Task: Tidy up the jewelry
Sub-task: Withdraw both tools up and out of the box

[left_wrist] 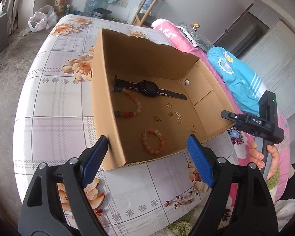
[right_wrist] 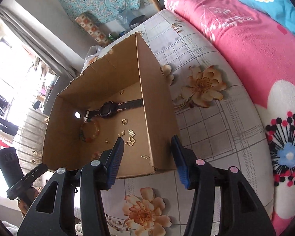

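While both grippers' fingers (left_wrist: 199, 163) gape empty, box wall (right_wrist: 155, 118) hides the pink bracelet (left_wrist: 153, 140)

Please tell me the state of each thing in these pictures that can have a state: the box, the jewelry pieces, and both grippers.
cardboard box: open on top, upright on the table.
watch: lying flat in the box, strap unbuckled.
pink bead bracelet: lying flat in the box, closed loop.
multicolour bead bracelet: lying in the box, next to the watch strap.
butterfly charm: loose on the box floor.
left gripper: open, empty.
right gripper: open, empty.
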`<state>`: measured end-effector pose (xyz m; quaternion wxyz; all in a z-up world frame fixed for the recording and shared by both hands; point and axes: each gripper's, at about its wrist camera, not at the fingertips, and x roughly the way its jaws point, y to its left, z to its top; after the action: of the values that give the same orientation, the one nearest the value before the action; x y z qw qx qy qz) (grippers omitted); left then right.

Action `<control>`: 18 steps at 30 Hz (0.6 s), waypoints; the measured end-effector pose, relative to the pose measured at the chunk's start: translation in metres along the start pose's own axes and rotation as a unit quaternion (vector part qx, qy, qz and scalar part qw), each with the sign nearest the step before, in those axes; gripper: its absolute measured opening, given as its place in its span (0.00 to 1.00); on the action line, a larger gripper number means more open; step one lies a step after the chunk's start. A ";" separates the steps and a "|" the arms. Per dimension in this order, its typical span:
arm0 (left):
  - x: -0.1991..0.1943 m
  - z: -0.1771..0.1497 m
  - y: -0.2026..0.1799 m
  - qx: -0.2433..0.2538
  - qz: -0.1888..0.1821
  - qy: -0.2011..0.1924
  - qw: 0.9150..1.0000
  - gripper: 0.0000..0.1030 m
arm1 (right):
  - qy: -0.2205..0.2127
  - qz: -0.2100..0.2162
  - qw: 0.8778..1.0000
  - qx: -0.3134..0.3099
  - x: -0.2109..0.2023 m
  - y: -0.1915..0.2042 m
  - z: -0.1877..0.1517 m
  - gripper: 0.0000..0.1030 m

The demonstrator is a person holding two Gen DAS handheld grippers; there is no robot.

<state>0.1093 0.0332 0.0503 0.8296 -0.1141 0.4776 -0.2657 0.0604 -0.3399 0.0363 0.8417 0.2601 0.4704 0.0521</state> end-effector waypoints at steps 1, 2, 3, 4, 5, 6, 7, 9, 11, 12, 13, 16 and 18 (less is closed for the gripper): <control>0.000 0.000 -0.001 0.000 0.001 0.001 1.000 0.76 | 0.000 -0.001 1.000 0.000 -0.001 0.000 -0.001 0.49; 0.000 0.000 0.000 -0.001 0.003 0.000 1.000 0.76 | 0.001 0.000 1.000 0.000 -0.002 0.001 -0.002 0.51; 0.000 0.000 0.000 0.000 0.006 0.000 1.000 0.76 | 0.005 0.005 1.000 0.001 -0.002 0.001 -0.003 0.53; -0.001 0.001 0.000 -0.001 0.009 -0.001 1.000 0.76 | 0.009 0.006 1.000 0.001 -0.002 0.002 -0.005 0.53; -0.002 0.001 0.001 -0.001 0.011 -0.001 1.000 0.76 | 0.010 0.004 1.000 -0.001 -0.002 0.004 -0.006 0.53; -0.002 0.001 0.002 -0.002 0.012 -0.002 1.000 0.76 | 0.010 0.001 1.000 -0.005 -0.002 0.005 -0.008 0.53; -0.002 0.002 0.003 -0.003 0.013 -0.003 1.000 0.76 | 0.010 -0.002 1.000 -0.006 -0.002 0.006 -0.010 0.53; -0.003 0.002 0.003 -0.003 0.020 -0.004 1.000 0.77 | 0.011 -0.003 1.000 -0.006 -0.004 0.008 -0.014 0.53; -0.004 0.001 0.002 -0.001 0.027 -0.004 1.000 0.77 | 0.011 -0.004 1.000 -0.004 -0.006 0.010 -0.019 0.53; -0.004 0.000 0.002 0.000 0.031 -0.004 1.000 0.77 | 0.011 -0.006 1.000 -0.005 -0.007 0.011 -0.022 0.53; -0.005 -0.001 0.001 0.000 0.034 -0.003 0.999 0.77 | 0.010 -0.008 1.000 -0.006 -0.008 0.012 -0.024 0.53; -0.006 -0.005 -0.002 0.003 0.037 0.000 0.999 0.77 | 0.008 -0.016 1.000 -0.011 -0.010 0.013 -0.028 0.53; -0.008 -0.009 -0.005 0.003 0.036 0.002 0.999 0.77 | 0.008 -0.018 1.000 -0.013 -0.011 0.012 -0.028 0.53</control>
<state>0.0968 0.0344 0.0537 0.8383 -0.0933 0.4819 -0.2373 0.0332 -0.3220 0.0384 0.8418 0.2403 0.4813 0.0452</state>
